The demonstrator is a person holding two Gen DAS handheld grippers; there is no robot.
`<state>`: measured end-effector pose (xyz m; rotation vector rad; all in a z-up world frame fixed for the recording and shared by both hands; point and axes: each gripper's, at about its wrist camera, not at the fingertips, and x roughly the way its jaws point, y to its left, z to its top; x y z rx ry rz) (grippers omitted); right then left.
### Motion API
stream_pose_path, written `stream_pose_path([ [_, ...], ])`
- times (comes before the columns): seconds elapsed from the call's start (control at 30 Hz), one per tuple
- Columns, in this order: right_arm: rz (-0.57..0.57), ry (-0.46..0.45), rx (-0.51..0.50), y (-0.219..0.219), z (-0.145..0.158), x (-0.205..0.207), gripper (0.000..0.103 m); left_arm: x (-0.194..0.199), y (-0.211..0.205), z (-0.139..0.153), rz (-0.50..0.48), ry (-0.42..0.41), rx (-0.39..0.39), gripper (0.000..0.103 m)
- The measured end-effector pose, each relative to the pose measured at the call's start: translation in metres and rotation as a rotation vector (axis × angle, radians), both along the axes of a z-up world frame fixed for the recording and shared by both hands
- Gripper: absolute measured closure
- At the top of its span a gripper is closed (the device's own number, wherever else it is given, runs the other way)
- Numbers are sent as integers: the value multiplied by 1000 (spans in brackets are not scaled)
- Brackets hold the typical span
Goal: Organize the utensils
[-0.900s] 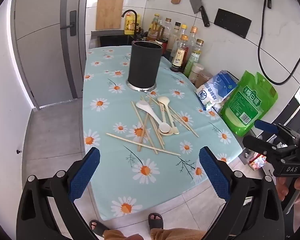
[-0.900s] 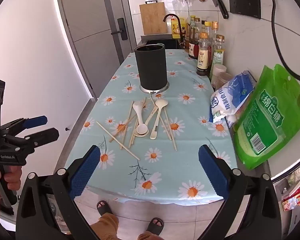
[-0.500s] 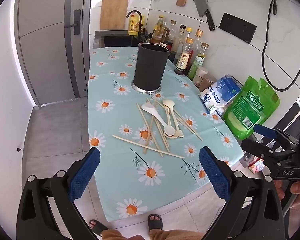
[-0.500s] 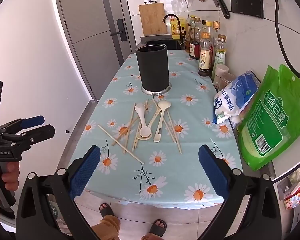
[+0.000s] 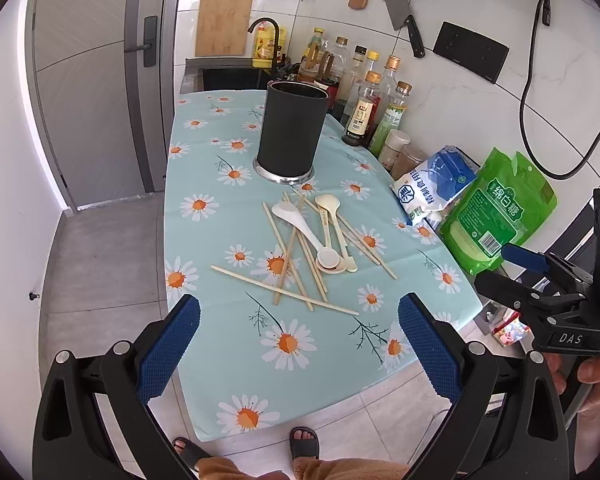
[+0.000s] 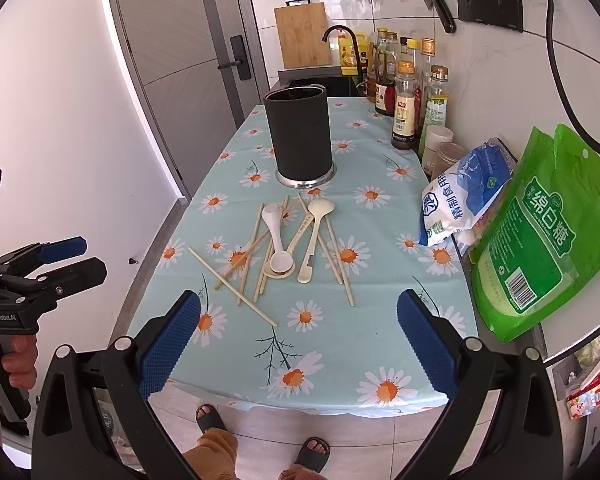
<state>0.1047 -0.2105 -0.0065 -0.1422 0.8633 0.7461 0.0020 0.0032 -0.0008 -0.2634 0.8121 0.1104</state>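
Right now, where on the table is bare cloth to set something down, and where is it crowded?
The near end of the table, between the chopsticks and the front edge, is bare. The left strip beside the black holder and the far end behind it are bare too. The middle is crowded with chopsticks and spoons. Bottles and bags fill the right edge.

left tool (image 5: pixel 299 350): black frame, blue textured pads, silver screws
right tool (image 6: pixel 298 346): same build, "DAS" marking
feet (image 6: pixel 260 434): dark sandals, tan trousers
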Motion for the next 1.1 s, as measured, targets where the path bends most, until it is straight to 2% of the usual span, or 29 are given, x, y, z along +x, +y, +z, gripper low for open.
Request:
stream_pose_path([
  [1.1,-1,4,-17,14,-2,7,6,9,1,-6,-7,4,-13,6],
])
